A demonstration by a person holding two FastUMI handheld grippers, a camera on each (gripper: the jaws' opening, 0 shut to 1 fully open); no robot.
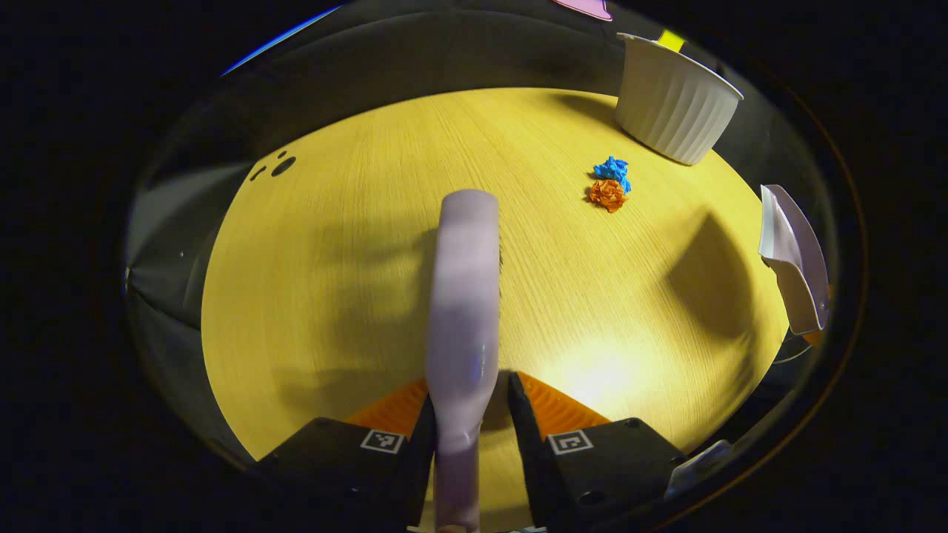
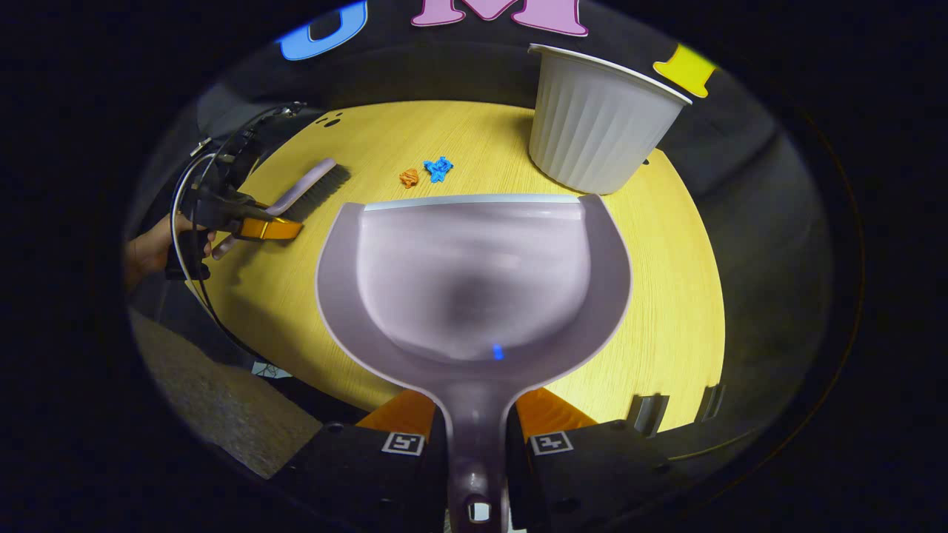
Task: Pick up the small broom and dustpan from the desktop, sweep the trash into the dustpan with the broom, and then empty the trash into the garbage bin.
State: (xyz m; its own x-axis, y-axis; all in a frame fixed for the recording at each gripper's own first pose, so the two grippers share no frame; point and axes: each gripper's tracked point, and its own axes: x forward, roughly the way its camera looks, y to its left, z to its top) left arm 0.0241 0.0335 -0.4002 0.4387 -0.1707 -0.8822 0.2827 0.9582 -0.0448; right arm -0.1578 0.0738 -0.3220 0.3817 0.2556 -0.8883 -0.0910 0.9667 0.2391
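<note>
My left gripper (image 1: 466, 414) is clamped on the broom (image 1: 465, 296) handle; my right gripper (image 2: 474, 437) is clamped on the dustpan (image 2: 474, 274) handle, pan empty. Orange paper wad (image 2: 409, 177) and blue paper wad (image 2: 438, 169) lie touching mid-desk (image 2: 666, 296), open wood around. Ribbed bin (image 2: 592, 126) stands at far edge.

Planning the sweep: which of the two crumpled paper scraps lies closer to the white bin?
The blue scrap; it lies on the bin side, with the orange scrap beside it, farther from the bin.
</note>
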